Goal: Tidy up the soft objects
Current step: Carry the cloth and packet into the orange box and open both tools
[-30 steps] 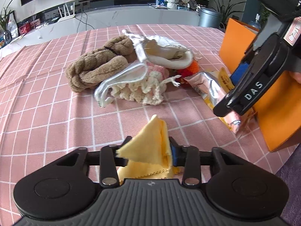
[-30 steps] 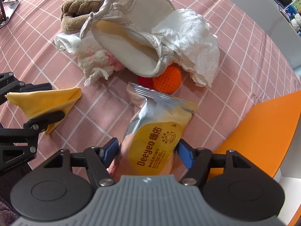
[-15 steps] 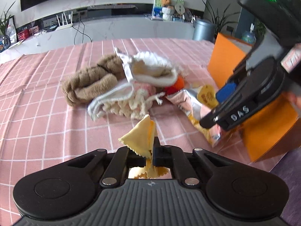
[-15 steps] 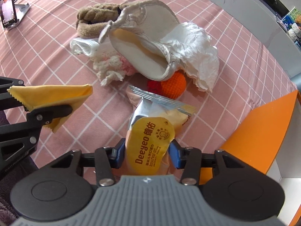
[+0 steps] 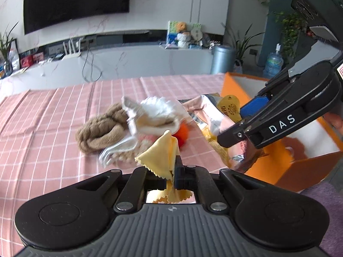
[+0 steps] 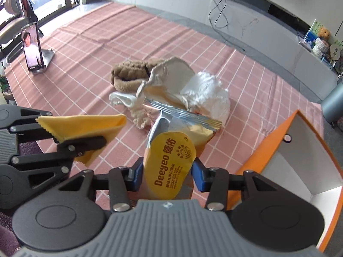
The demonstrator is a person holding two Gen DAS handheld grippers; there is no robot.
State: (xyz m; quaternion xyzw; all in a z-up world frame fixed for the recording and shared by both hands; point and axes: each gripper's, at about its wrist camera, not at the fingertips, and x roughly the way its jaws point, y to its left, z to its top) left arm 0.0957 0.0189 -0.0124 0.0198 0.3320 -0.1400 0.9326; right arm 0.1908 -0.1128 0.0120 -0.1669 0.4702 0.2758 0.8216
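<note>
My left gripper (image 5: 171,171) is shut on a yellow cloth (image 5: 159,157) and holds it above the pink checked tablecloth (image 5: 53,128); both show in the right wrist view (image 6: 85,126). My right gripper (image 6: 167,174) is shut on a silver and yellow wet-wipe pack (image 6: 171,150), lifted off the table; the pack also shows in the left wrist view (image 5: 212,115). A pile lies mid-table: brown plush (image 6: 130,75), a beige pouch (image 6: 171,75), white cloth (image 6: 208,90), a cream knit piece (image 6: 141,117) and an orange ball (image 5: 183,133).
An open orange box (image 6: 300,154) with a white inside stands at the table's right edge, beside my right gripper. A phone on a stand (image 6: 33,47) is at the far left. A grey bin (image 5: 221,59) stands beyond the table.
Both grippers closed on their items and rose: the left lifted the yellow cloth, the right lifted the wipe pack off the table. The pile did not move.
</note>
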